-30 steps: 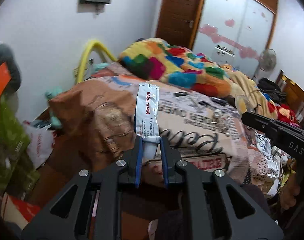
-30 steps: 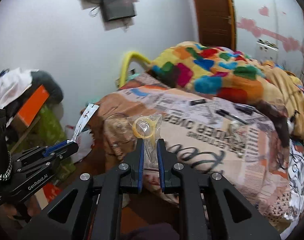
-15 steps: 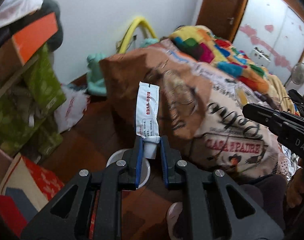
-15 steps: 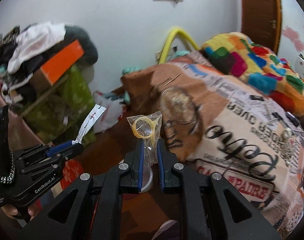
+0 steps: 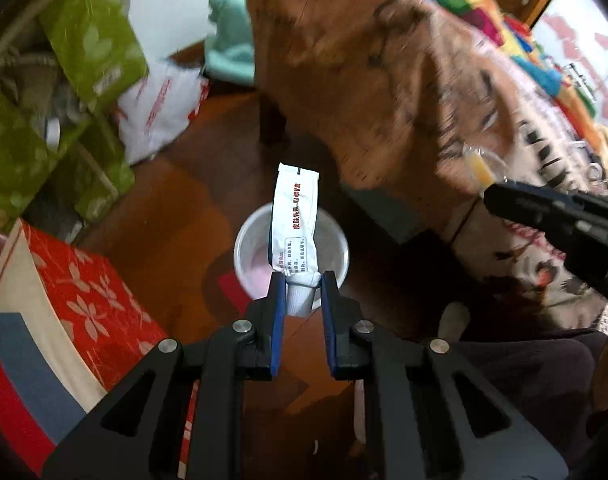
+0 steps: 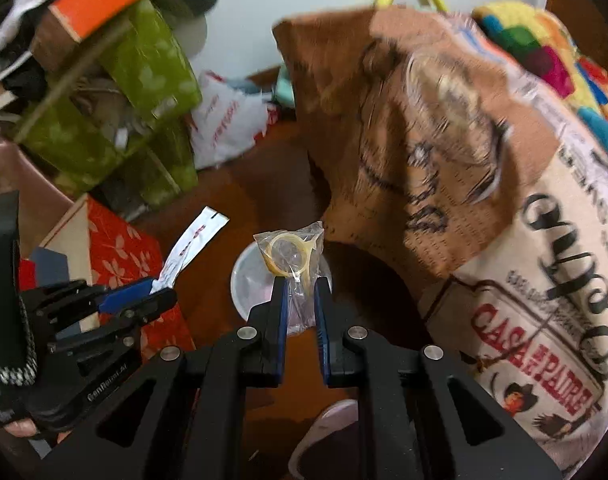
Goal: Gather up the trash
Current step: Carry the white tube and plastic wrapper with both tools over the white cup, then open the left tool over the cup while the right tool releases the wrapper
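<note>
My left gripper (image 5: 301,280) is shut on the cap end of a flattened white tube (image 5: 295,222) with red print, which stands up over a round white bin (image 5: 247,246) on the wooden floor. My right gripper (image 6: 297,280) is shut on a clear plastic wrapper with a yellow ring (image 6: 289,256) inside, also above the white bin (image 6: 241,280). In the right wrist view the left gripper (image 6: 159,286) shows at the left with the white tube (image 6: 191,242). At the right edge of the left wrist view the right gripper (image 5: 490,196) points in with the wrapper (image 5: 482,166).
A bed corner draped in a brown and cream printed cover (image 6: 464,168) hangs close on the right. Green boxes (image 5: 75,52), a white plastic bag (image 5: 163,108) and a red flowered box (image 5: 83,300) crowd the left. A shoe (image 6: 328,432) rests on the floor near the bin.
Both grippers have dropped from above the bed and tilted downward; the bin on the floor has come into view beneath them. Each still holds its piece of trash.
</note>
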